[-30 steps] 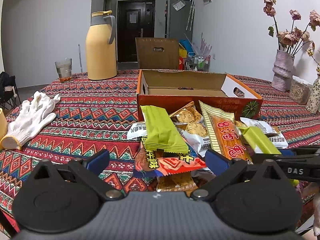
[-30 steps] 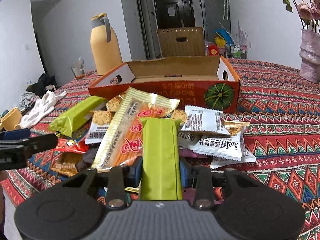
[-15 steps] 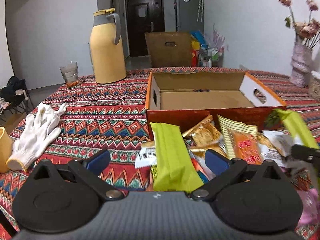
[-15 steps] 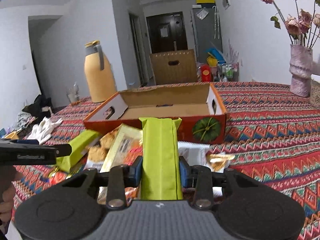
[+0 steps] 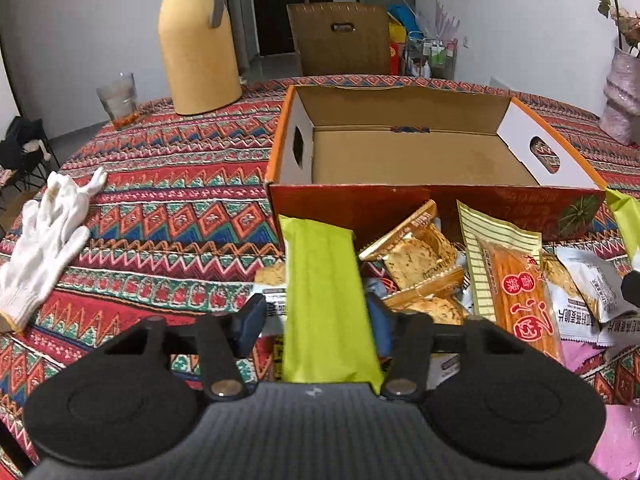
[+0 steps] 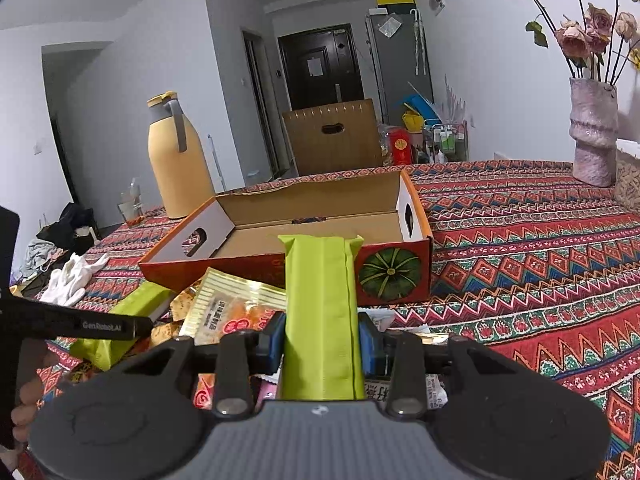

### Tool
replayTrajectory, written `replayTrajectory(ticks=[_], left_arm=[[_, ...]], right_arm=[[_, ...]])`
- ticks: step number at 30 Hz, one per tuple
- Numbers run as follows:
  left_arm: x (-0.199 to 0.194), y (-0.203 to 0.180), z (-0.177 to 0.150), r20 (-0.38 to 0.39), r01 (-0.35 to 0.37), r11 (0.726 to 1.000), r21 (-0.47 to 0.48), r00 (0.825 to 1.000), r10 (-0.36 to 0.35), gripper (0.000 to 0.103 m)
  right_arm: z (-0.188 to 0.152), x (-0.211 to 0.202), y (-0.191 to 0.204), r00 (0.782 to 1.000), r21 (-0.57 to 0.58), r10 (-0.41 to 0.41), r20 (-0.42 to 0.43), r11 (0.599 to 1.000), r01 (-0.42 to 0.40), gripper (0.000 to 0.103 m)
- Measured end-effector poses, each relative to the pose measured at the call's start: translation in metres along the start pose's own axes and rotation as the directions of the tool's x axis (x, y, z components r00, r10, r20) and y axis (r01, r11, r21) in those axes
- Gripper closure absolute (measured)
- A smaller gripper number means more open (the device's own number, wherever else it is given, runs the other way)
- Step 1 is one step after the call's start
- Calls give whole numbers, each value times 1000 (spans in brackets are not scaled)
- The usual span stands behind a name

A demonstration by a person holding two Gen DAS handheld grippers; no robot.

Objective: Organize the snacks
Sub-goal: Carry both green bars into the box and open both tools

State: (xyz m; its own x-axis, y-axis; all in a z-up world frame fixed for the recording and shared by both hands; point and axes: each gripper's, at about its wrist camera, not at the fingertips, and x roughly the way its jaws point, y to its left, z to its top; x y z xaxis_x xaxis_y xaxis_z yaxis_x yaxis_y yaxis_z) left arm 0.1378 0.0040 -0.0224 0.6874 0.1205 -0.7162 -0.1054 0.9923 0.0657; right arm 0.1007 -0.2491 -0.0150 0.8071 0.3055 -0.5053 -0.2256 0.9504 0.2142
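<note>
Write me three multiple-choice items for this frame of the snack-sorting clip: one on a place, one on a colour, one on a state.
1. Where does the white glove lie?
A. inside the box
B. on the tablecloth, left of the box
C. on the jug

2. What colour is the packet in the right gripper?
A. lime green
B. silver
C. pink

3. What is in the cardboard box?
A. nothing
B. snacks piled to the rim
C. a glove

Key: 1 B, the glove rests on the patterned cloth well clear of the box's left wall. 2 A, a green packet sits clamped between the blue pads. 3 A, the box floor shows bare cardboard in both views, with the snack pile lying in front of it.
</note>
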Motion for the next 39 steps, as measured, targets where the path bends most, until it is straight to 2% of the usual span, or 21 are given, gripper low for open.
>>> replayTrajectory(ticks=[1,2,12,19,28,39], left_arm=[[-1,0,-1,3,3,1000,1,1000,-3,61],[-2,1,-2,7,4,1000,1,1000,-4,63],[-14,11,-2,36,26,1000,-18,999,-26,66],[-38,13,5,97,51,998,-27,994,-48,66],[-52,7,37,176,88,996,-32,981,-81,66],[-29,-9,93,212,108,993,-47,972,-96,66]], right_arm=[[0,1,0,1000,1,1,-1,1000,-1,67],[0,1,-1,1000,2,1,-2,1000,-1,67],[1,-1,-2,1000,2,1,5,1000,-1,67],[13,-3,1,1000,-14,-2,25,1000,2,67],[45,13,7,999,-47,-17,51,999,19,67],[98,61,13,997,-82,-38,70,996,43,67]])
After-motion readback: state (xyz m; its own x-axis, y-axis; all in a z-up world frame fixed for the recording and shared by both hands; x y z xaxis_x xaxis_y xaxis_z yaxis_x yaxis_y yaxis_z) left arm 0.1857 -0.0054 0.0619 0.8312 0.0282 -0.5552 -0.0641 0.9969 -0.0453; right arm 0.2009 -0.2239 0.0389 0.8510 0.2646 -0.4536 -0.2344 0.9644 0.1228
